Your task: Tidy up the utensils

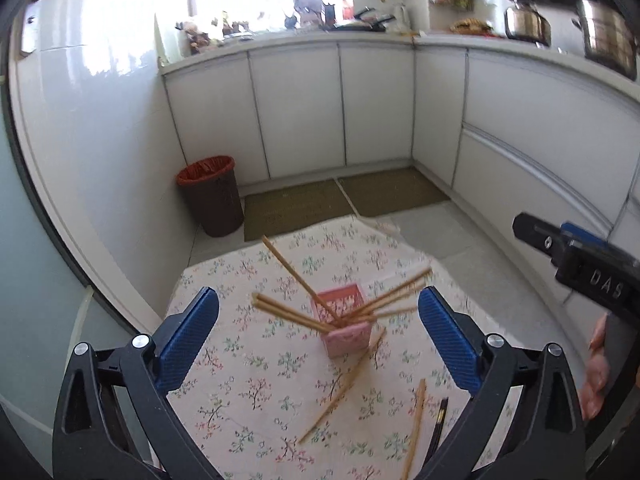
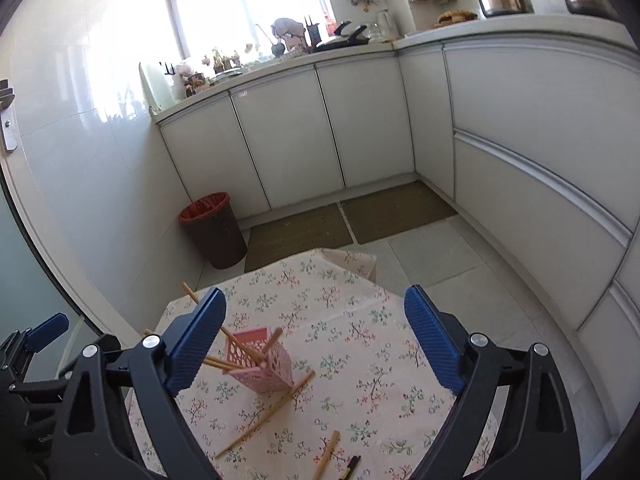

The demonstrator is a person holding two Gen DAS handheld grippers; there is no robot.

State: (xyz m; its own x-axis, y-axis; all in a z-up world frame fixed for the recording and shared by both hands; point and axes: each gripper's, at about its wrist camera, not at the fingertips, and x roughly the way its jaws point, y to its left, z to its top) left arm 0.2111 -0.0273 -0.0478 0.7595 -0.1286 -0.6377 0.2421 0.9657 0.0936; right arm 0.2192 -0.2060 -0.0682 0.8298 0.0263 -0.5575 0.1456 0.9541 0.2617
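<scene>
A pink perforated utensil holder [image 1: 345, 322] stands on the floral tablecloth [image 1: 256, 392], with several wooden chopsticks [image 1: 292, 312] sticking out of it. Loose wooden chopsticks [image 1: 340, 388] and a dark chopstick [image 1: 439, 424] lie on the cloth in front of it. My left gripper [image 1: 318, 332] is open and empty, hovering above and in front of the holder. In the right wrist view the holder [image 2: 262, 362] is at lower left, with a loose chopstick [image 2: 266, 418] beside it. My right gripper [image 2: 316, 338] is open and empty above the table.
A brown bin with a red liner [image 1: 212, 196] stands on the floor beyond the table, next to two floor mats [image 1: 344, 200]. White cabinets [image 1: 296, 108] and a cluttered counter run behind. The right gripper's body [image 1: 580, 264] shows at the right edge.
</scene>
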